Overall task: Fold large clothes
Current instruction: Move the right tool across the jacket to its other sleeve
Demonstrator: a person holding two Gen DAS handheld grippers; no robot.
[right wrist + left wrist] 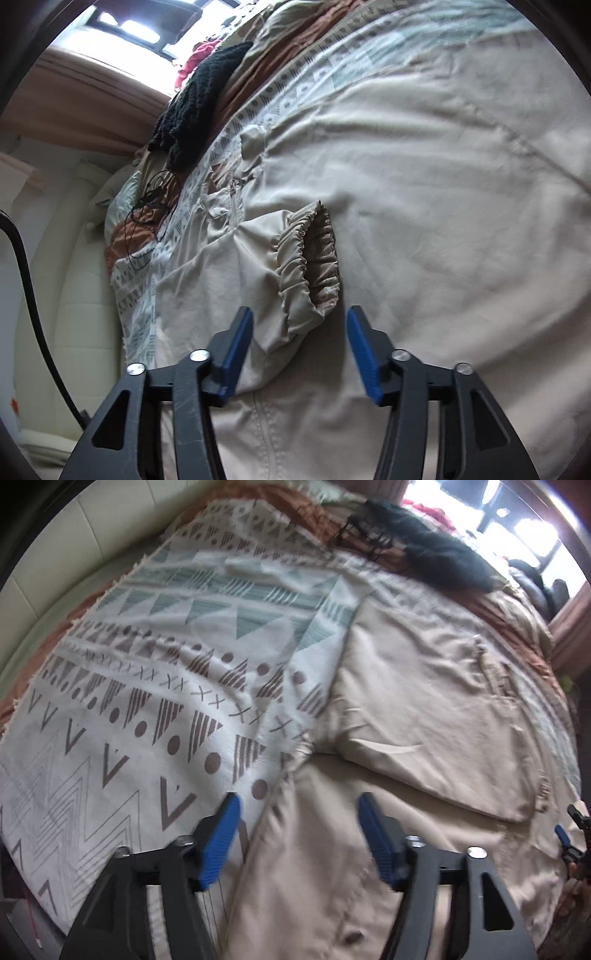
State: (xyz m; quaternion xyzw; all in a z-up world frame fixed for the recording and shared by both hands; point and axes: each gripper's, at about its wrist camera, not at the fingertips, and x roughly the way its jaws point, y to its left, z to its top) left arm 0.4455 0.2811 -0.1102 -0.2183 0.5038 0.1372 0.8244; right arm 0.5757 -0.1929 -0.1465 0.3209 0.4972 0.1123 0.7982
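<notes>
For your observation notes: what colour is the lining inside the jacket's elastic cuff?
Brown, seen inside the cuff of the beige jacket; clearest in the right wrist view.

The beige jacket (424, 177) is a thin, matt woven cloth, softly creased, with a gathered elastic cuff (295, 258) whose lining looks brownish and ribbed. Under the jacket, the patterned blanket (155, 657) is a coarser matt weave with a fringed edge. Beyond the jacket, the black garment (199, 99) looks fuzzy and knitted. Each gripper has ridged blue plastic pads (221, 842) on matt black plastic arms with shiny metal screws (199, 355).
</notes>
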